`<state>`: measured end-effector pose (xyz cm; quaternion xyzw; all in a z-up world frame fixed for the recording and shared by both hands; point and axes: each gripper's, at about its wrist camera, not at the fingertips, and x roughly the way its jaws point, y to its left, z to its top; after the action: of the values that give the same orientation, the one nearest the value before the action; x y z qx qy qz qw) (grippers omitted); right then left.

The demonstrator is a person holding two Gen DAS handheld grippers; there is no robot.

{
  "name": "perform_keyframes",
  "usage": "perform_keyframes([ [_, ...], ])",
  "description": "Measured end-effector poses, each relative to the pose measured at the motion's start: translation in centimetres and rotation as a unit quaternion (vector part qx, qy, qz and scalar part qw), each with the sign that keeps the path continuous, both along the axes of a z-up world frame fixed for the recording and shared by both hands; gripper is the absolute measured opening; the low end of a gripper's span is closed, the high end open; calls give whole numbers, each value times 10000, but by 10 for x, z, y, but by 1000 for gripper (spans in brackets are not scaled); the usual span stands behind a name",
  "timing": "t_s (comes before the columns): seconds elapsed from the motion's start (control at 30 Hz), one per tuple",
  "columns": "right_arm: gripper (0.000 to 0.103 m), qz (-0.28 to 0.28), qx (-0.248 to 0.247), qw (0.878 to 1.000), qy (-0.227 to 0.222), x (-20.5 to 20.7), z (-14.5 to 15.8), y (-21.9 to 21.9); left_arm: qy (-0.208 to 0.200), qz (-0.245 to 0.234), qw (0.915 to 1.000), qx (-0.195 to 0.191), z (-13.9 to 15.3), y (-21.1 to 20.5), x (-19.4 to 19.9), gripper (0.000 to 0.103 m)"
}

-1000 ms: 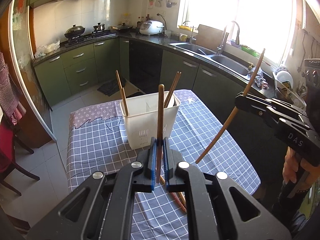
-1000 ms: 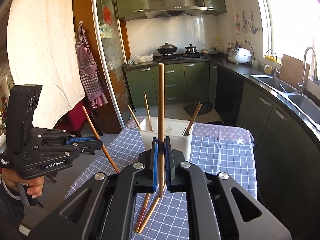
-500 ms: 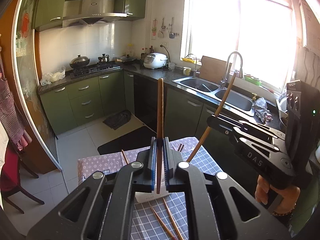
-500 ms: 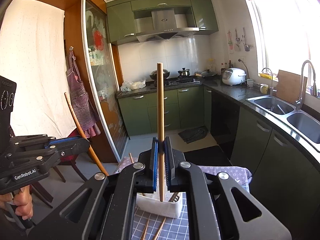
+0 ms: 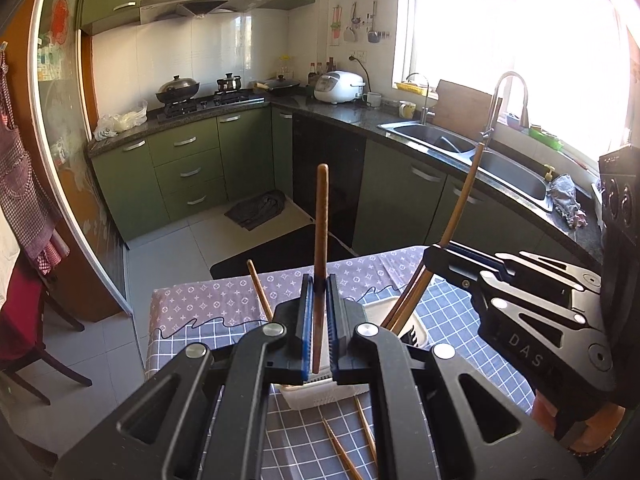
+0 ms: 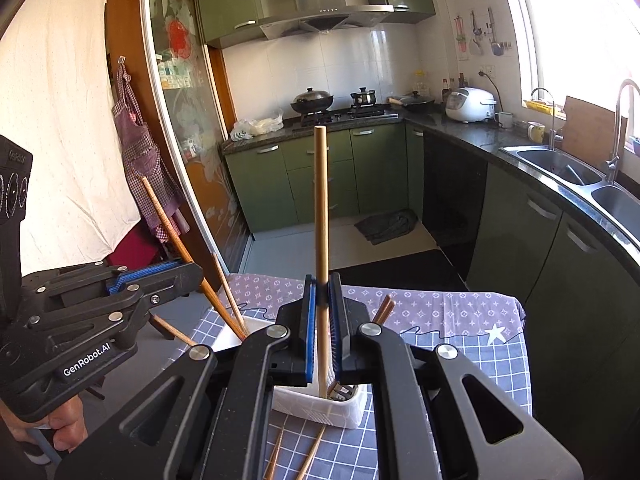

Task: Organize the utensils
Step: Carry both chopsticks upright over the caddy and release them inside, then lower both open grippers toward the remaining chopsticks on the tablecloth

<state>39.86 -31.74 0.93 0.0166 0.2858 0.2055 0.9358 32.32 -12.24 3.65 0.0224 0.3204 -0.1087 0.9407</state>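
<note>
Left wrist view: left hand-held gripper [image 5: 319, 292] clamped on a dark brown chopstick [image 5: 321, 240], upright above the white utensil basket [image 5: 320, 396].
Right hand-held gripper [image 6: 322, 292]: pinching a pale chopstick [image 6: 321, 208], its lower end inside the basket.
Writing: "DAS" on the right unit, "GenRobot.AI" on the left.
Table [image 5: 192, 320]: checked cloth; loose chopsticks [image 5: 340, 444] lie before the basket.

holder [image 6: 348, 410]: white | chopsticks [image 5: 321, 240]: brown | cloth [image 6: 452, 316]: blue-grey check, purple star border | cabinets [image 5: 188, 160]: green | pads [image 6: 307, 328]: blue
</note>
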Motion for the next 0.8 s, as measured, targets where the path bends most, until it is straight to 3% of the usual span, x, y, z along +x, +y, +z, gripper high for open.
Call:
perform_keyframes([
  [0.27,8,-32,-122,9998,144,-1,-22,2,253,-51,9996,107,-26,-1,-2,11],
  [0.43,8,-6,80,9999,-145,-30,4,-10,143,-38,9998,97,-18,0,-13,13],
  [0.53,15,-42,150,9991,-403,-61,21,-21,49,-53,10000,55,-6,0,-28,15],
  [0.6,16,-125,138,9986,-486,-82,23,-31,-14,-77,10000,50,1,0,-43,22],
  [0.7,23,-312,115,9986,-405,-112,10,-49,70,-109,9999,65,3,-2,-66,26],
  [0.8,26,-611,-75,9981,-88,-132,-23,-66,637,-218,9977,-1,-18,-6,-79,26],
])
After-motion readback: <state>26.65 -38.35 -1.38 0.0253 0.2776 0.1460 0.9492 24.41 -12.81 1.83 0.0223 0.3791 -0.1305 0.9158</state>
